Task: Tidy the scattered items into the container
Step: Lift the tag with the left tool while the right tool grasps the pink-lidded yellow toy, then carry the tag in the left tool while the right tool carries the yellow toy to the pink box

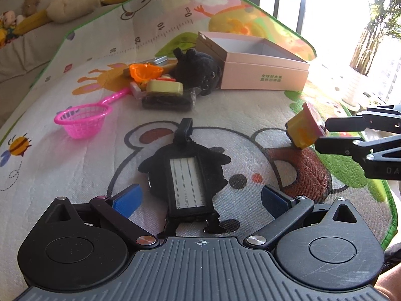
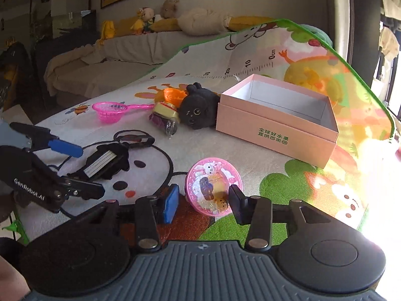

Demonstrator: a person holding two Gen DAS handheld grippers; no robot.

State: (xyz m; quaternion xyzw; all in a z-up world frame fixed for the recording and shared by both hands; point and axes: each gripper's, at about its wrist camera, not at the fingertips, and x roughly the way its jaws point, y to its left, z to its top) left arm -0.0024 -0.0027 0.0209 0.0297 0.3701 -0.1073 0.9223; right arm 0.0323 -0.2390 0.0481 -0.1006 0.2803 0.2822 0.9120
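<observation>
The right claw (image 2: 204, 200) held a pink-lidded yellow pot (image 2: 213, 186) between its pads, tilted just above the play mat (image 2: 250, 155); ahead and to its right sat the open pink box (image 2: 278, 125), with the black plush (image 2: 198, 109) touching the box's near-left wall; the left claw (image 1: 200, 198) stood spread wide, empty, astride a black luggage tag (image 1: 186, 175) lying flat on the mat; farther ahead of it lay a pile of small toys (image 1: 160, 85), and to the left a pink net scoop (image 1: 82, 118).
</observation>
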